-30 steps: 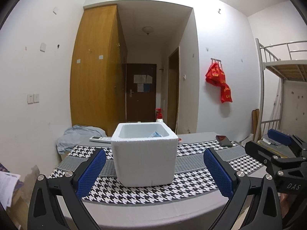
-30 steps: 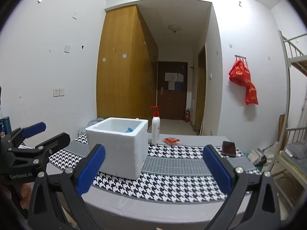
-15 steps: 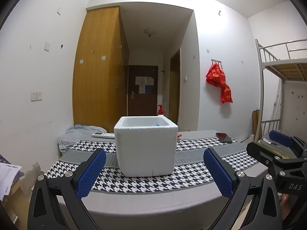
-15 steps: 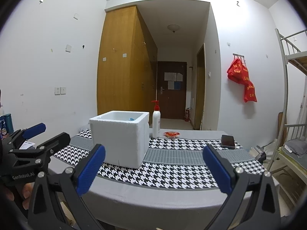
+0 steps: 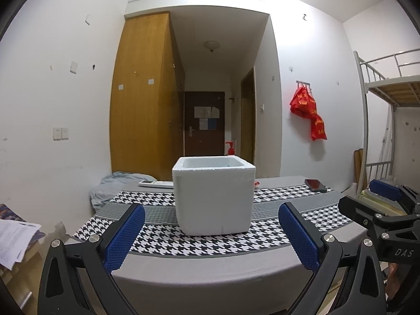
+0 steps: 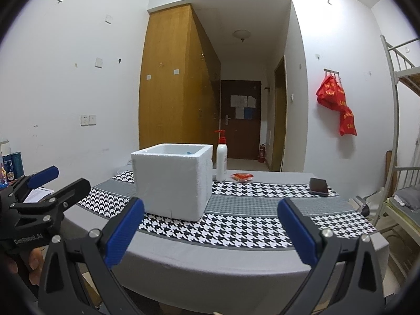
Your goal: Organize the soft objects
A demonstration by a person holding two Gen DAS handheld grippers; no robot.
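Observation:
A white foam box (image 5: pixel 214 197) stands on the houndstooth cloth of the grey table (image 5: pixel 210 273); it also shows in the right wrist view (image 6: pixel 174 181). A bit of blue stuff (image 6: pixel 189 153) peeks over its rim. A crumpled light blue cloth (image 5: pixel 115 186) lies at the table's far left. My left gripper (image 5: pixel 210 236) is open and empty, held off the near table edge in front of the box. My right gripper (image 6: pixel 210 233) is open and empty, to the right of the left one, also off the near edge.
A white pump bottle (image 6: pixel 221 161) stands behind the box, with a small orange packet (image 6: pixel 242 176) and a dark phone (image 6: pixel 318 186) to its right. A white remote (image 5: pixel 155 183) lies far left. A bunk bed (image 5: pixel 388 120) stands at the right; papers (image 5: pixel 15 239) lie at the left.
Both grippers have drawn back and sunk lower, so the box looks smaller and its inside is nearly hidden. Both stay open and empty.

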